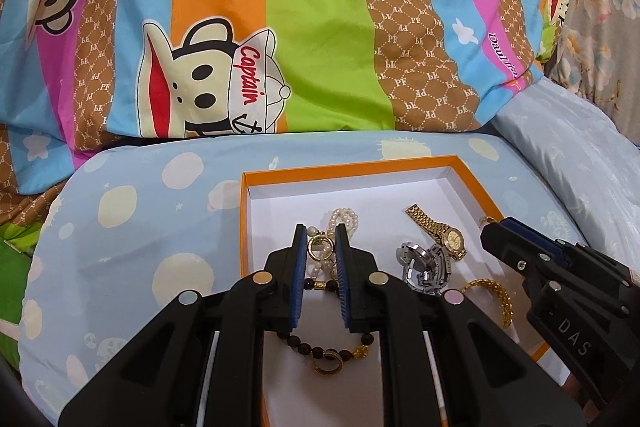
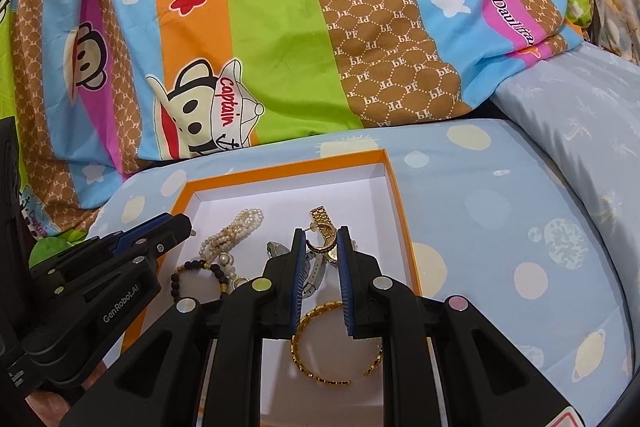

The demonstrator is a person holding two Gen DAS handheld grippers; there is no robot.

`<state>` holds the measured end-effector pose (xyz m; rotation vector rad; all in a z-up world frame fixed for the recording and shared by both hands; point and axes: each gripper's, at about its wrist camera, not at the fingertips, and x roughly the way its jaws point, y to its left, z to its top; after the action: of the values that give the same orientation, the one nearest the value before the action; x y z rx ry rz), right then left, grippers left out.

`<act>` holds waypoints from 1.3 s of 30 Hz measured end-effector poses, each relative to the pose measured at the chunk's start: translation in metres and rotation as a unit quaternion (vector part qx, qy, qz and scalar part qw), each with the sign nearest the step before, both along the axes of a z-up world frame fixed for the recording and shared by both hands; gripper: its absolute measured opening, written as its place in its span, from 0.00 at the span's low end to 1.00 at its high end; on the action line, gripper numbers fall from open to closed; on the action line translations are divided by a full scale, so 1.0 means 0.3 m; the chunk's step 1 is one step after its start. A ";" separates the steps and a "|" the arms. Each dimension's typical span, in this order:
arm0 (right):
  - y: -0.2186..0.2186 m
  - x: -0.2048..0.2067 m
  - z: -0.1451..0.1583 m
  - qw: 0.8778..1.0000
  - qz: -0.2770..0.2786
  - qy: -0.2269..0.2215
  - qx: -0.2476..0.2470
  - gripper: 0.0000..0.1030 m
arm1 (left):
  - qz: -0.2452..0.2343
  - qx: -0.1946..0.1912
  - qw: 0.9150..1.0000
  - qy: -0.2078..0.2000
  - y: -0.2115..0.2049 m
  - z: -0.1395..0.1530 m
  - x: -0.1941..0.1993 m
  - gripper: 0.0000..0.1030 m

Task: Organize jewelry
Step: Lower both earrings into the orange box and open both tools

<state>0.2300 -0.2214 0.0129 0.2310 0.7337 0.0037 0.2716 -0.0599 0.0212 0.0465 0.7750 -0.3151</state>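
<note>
An orange box (image 1: 348, 171) with a white floor lies on a light blue pillow; it also shows in the right wrist view (image 2: 288, 165). My left gripper (image 1: 321, 237) is shut on a small gold hoop earring (image 1: 319, 247) above a pearl bracelet (image 1: 340, 217) and a dark bead bracelet (image 1: 316, 349). My right gripper (image 2: 322, 241) is shut on a gold hoop earring (image 2: 320, 247) above a gold watch (image 2: 322, 217) and a gold bangle (image 2: 316, 367). In the left wrist view the gold watch (image 1: 440, 231) and a silver watch (image 1: 424, 263) lie to the right.
A light blue pillow (image 1: 132, 227) carries the box. A colourful monkey-print quilt (image 1: 312, 27) is piled behind it. A second pale blue pillow (image 2: 580, 131) lies at the right. A loose gold ring (image 1: 328, 367) lies near the bead bracelet.
</note>
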 end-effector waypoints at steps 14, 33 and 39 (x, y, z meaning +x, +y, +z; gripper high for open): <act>0.013 0.017 -0.037 1.000 0.005 0.012 -0.002 0.15 | 0.001 0.000 1.000 0.005 -0.006 -0.026 0.010 0.13; 0.004 0.018 -0.050 1.000 -0.003 0.011 -0.002 0.19 | 0.008 0.007 1.000 -0.006 -0.014 -0.022 -0.002 0.43; 0.004 0.016 -0.050 1.000 -0.002 0.011 -0.002 0.19 | 0.006 0.008 1.000 -0.007 -0.018 -0.021 -0.007 0.43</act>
<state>0.2347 -0.2202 -0.0020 0.2285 0.7545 -0.0032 0.2694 -0.0652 0.0149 0.0587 0.7643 -0.2972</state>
